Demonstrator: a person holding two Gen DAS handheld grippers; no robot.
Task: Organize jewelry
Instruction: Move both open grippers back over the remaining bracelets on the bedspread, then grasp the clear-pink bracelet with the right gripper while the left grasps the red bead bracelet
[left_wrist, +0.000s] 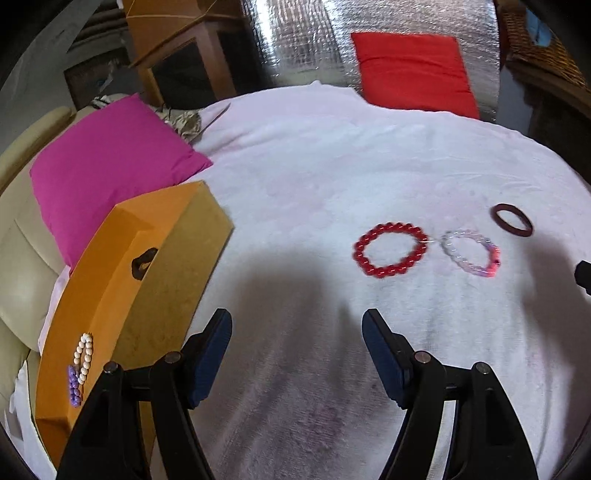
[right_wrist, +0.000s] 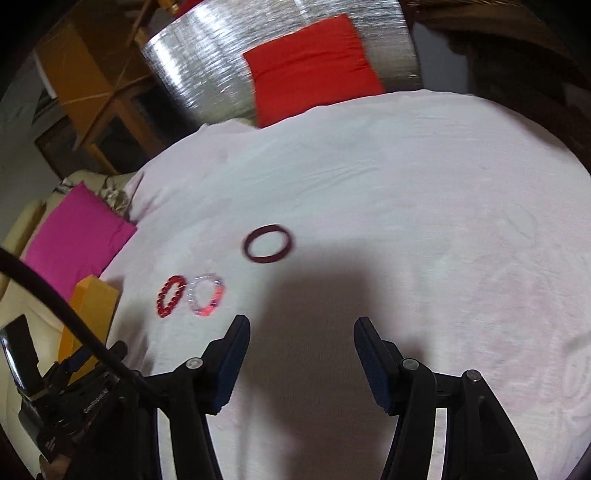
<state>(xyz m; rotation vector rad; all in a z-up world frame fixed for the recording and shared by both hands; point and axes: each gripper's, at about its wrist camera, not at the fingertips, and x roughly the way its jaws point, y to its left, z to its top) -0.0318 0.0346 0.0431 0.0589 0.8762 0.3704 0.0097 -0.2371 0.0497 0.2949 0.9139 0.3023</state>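
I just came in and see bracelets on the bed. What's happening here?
A person is sorting jewelry with two handheld grippers. The left gripper and right gripper are both open and empty above the white cloth. Three bracelets lie loose there; a white and a purple one lie in the orange box.

The left gripper (left_wrist: 297, 325), a black two-finger tool with dark blue pads, points forward and downward. Its two fingers (left_wrist: 216, 350) stand wide apart, and nothing is between the pads. Each finger is carried by black linked bars with round metal pins at the joints.

The right gripper (right_wrist: 301, 332), of the same black build with dark blue pads, also points downward at a slant. Its fingers (right_wrist: 373, 354) are apart, a little less wide than those of the left one, and the gap between them is empty. In the right wrist view, the left gripper's black body shows at the lower left edge.
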